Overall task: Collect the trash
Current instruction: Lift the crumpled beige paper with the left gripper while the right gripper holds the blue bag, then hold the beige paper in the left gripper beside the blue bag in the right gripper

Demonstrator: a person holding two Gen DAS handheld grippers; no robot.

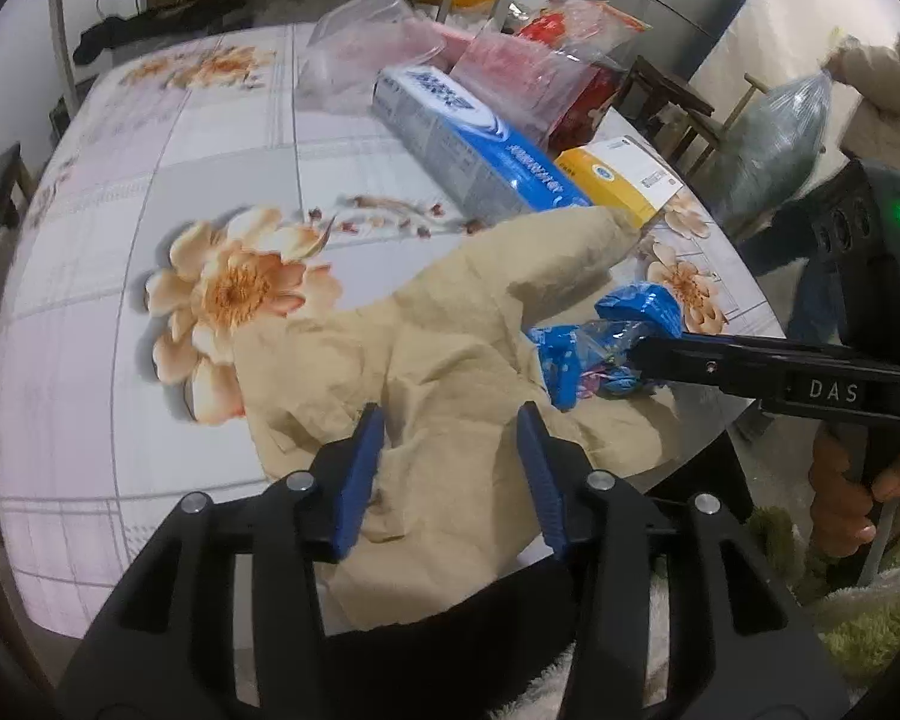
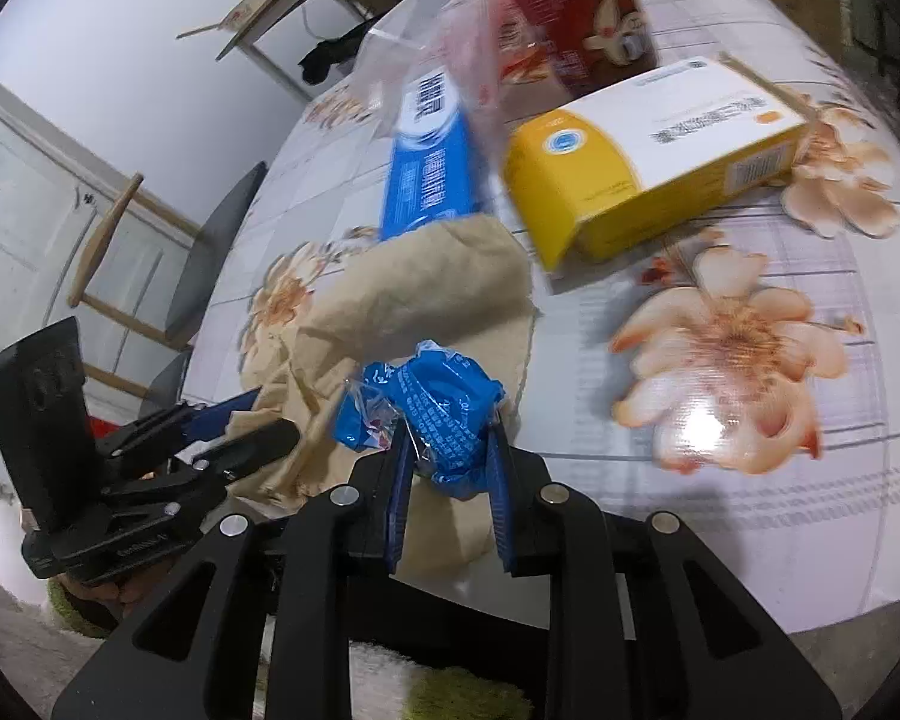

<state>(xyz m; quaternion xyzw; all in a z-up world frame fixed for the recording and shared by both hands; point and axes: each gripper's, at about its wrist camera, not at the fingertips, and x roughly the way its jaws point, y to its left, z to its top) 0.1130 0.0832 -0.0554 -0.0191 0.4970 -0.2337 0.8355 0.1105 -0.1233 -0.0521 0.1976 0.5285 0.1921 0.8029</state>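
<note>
Round table in a flower-print cloth, cluttered along its far side

I am looking at the table (image 1: 150, 138), and a crumpled tan paper sheet (image 1: 450, 330) is lying across its near edge, part of it hanging over. Behind the sheet a long blue and white box (image 1: 468, 138) is lying flat, with a yellow and white carton (image 2: 660, 162) just beside it. Farther back a red tin (image 2: 576, 6) is standing among clear plastic bags (image 1: 366, 36).

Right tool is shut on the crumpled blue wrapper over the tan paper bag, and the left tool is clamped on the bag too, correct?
Not quite. In the left wrist view, the left tool is open, its fingers straddling the tan paper bag without clamping it. The right tool does grip the crumpled blue wrapper.
</note>
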